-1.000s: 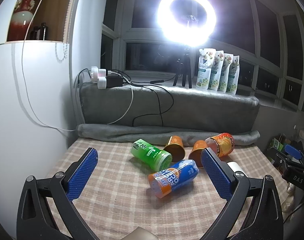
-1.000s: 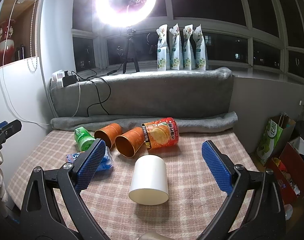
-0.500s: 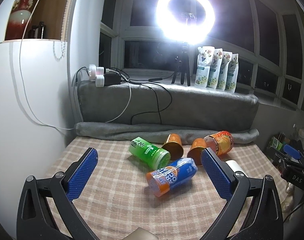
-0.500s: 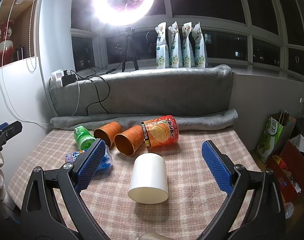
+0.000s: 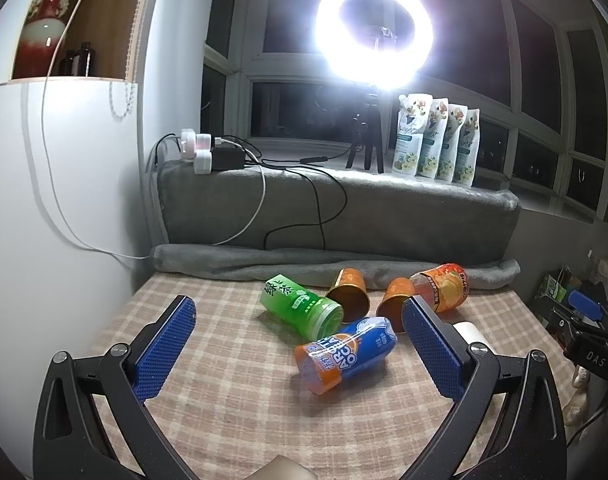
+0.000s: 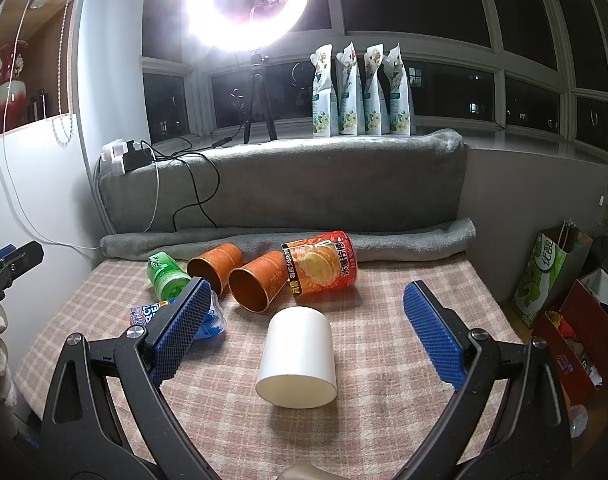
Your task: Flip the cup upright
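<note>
A white cup (image 6: 297, 356) lies on its side on the checked tablecloth (image 6: 388, 312), base toward me, between the fingers of my open, empty right gripper (image 6: 308, 340). Two orange cups (image 6: 257, 284) (image 6: 215, 264) lie on their sides behind it, mouths toward me. In the left wrist view the white cup (image 5: 470, 332) peeks out behind the right finger of my open, empty left gripper (image 5: 299, 348). A blue and orange cup (image 5: 346, 354) lies on its side between its fingers.
A green cup (image 5: 299, 306) and an orange printed cup (image 6: 322, 268) also lie on their sides. A grey rolled blanket (image 6: 404, 242) borders the table's back. A white cabinet (image 5: 55, 220) stands left. Bags and boxes (image 6: 572, 292) sit on the floor right.
Both grippers have eased slightly back and up; the cups sit a little lower and farther in the views. No cup has moved.
</note>
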